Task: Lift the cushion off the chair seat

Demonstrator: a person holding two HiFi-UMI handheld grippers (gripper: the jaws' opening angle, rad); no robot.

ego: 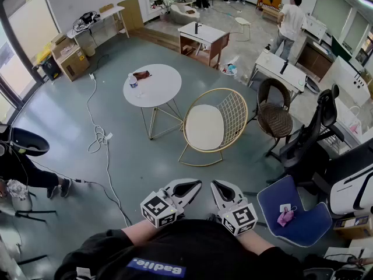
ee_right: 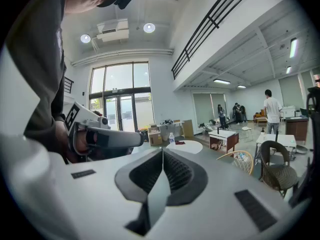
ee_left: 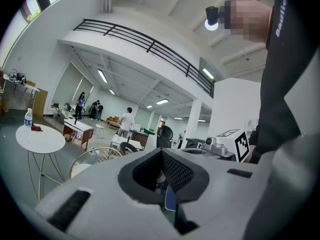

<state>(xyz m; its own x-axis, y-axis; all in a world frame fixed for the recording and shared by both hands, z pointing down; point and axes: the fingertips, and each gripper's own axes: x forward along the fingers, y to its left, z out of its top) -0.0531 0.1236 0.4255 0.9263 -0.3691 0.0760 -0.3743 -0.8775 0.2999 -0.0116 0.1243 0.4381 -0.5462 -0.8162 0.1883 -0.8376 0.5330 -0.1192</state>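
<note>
Both claws (ego: 187, 186) (ego: 223, 189) closed; open floor (ego: 145, 162) before chair (ego: 233, 118)

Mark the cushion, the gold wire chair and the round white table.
cushion (ego: 204, 127), head view, middle of its white face.
gold wire chair (ego: 234, 116), head view, wire mesh backrest.
round white table (ego: 160, 89), head view, bare part of the top.

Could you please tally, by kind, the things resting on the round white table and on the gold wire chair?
Water bottle: 1
Dark red cloth-like item: 1
White cushion: 1
Total: 3
</note>
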